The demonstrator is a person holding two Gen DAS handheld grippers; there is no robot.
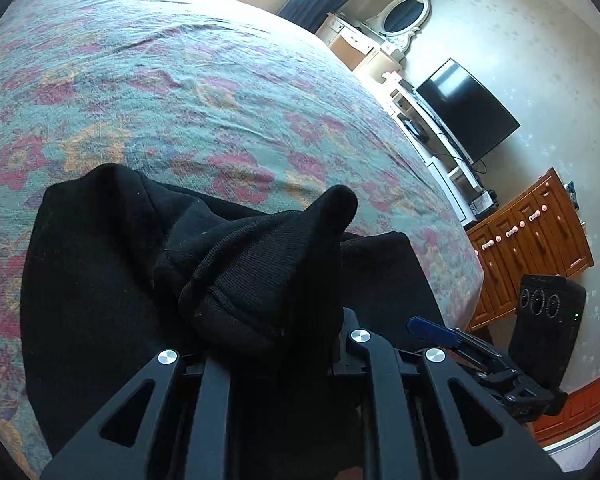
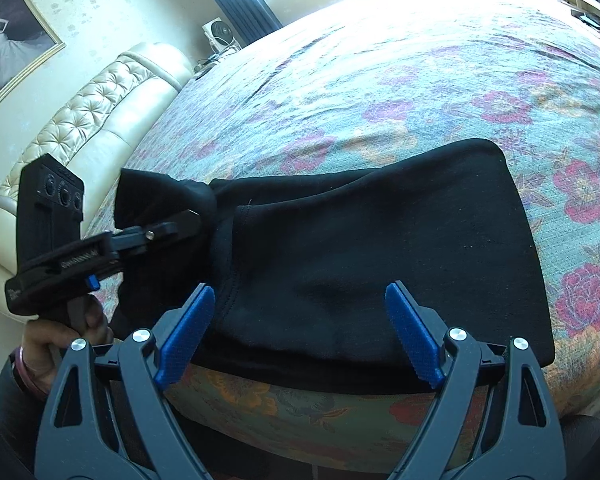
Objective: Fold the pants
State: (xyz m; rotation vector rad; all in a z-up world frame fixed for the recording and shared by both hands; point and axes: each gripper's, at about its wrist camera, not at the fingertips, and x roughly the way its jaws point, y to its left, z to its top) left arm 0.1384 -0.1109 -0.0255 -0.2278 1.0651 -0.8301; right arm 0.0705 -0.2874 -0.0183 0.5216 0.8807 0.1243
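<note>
- Right wrist view: white lettering runs along the black body of the left gripper (image 2: 196, 216), but it is upside down and too small to read.
- Left gripper: its jaws are clamped on a bunched corner of the black pants (image 2: 360, 248), lifted off the bed at the left end of the garment. A hand (image 2: 56, 340) with a pink bracelet grips the handle.
- Left wrist view: the pinched cloth shows a fine ribbed knit and a stitched hem, and rises in a soft peak that hides the pads of the left gripper (image 1: 268, 320).
- Right gripper (image 2: 300, 332): the 2 fingers (image 2: 188, 332) stand wide apart with nothing between the pads. They hover over the near edge of the pants; whether they touch the cloth cannot be told. The pads are blue with a ridged, grippy face.
- Pants: folded into a broad, flat, matte black rectangle near the front edge of the bed.
- Bedspread (image 2: 420, 80): woven fabric, lightly creased, with red, purple and orange flowers on blue-green.
- Headboard (image 2: 100, 108): cream, glossy, button-tufted padding.
</note>
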